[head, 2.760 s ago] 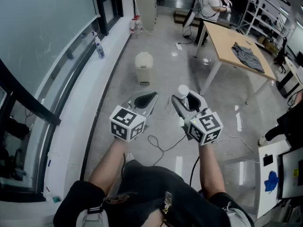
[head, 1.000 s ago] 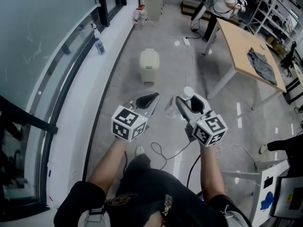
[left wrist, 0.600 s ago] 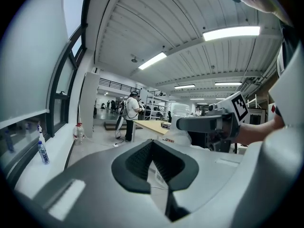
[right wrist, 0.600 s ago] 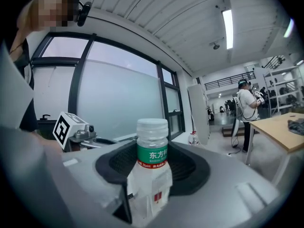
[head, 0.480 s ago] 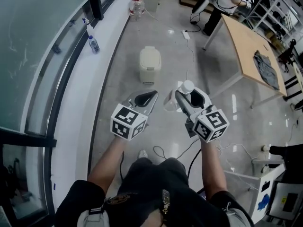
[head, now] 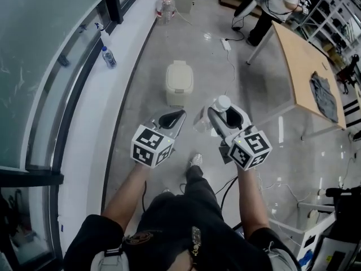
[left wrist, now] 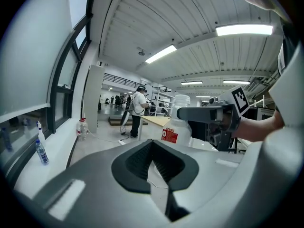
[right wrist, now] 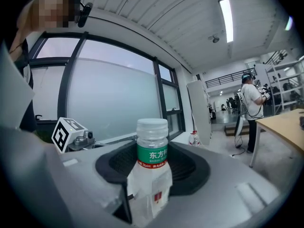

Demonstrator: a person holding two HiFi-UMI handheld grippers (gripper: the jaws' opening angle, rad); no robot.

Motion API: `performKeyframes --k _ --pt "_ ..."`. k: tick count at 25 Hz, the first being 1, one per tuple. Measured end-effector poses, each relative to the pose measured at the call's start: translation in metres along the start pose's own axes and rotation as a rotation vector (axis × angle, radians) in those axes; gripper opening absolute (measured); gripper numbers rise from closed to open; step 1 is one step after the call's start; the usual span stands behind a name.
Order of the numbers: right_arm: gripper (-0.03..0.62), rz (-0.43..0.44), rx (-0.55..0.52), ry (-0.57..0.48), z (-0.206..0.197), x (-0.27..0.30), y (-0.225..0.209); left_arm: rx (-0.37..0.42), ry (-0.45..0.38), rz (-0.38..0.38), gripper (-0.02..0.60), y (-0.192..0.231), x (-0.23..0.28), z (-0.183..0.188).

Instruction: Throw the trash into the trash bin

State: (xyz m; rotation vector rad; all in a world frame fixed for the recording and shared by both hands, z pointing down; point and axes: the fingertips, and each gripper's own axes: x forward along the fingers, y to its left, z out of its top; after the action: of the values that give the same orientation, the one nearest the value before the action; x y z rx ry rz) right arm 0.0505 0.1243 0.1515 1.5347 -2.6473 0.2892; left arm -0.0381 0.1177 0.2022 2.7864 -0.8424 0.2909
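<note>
Bin (head: 179, 82) nearer; right tool (head: 226, 113) grips 东方-labelled bottle (right wrist: 152, 152).

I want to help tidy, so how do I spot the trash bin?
Find the long window wall with the white ledge below. On the grey floor beside that ledge stands the trash bin. It is the only cream box with a lid, unlike the small spray bottle on the ledge.

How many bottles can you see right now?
3. One clear water bottle held in the right claw, one spray bottle on the white window ledge, one large jug far beyond the trash bin. Others may be hidden.
</note>
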Motion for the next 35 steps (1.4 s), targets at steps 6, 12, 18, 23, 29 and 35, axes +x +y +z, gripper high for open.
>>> performKeyframes --k 6,12,18,23,29,35 --pt "0.199 0.073 0.034 -0.009 0.005 0.047 -0.075 0.006 0.046 0.074 0.003 0.037 0.069 0.009" --pt "0.198 0.133 0.091 0.014 -0.006 0.093 -0.166 -0.002 0.111 0.120 0.003 0.070 0.159 0.009" --pt "0.198 0.156 0.185 0.058 -0.045 0.136 -0.224 -0.037 0.217 0.203 0.003 0.113 0.203 -0.031" --pt "0.198 0.141 0.232 0.106 -0.088 0.174 -0.255 -0.073 0.286 0.247 0.003 0.159 0.234 -0.087" --pt "0.198 0.120 0.238 0.131 -0.155 0.235 -0.270 -0.141 0.359 0.265 0.003 0.230 0.277 -0.191" --pt "0.198 0.051 0.215 0.139 -0.216 0.291 -0.286 -0.197 0.404 0.226 0.003 0.287 0.334 -0.288"
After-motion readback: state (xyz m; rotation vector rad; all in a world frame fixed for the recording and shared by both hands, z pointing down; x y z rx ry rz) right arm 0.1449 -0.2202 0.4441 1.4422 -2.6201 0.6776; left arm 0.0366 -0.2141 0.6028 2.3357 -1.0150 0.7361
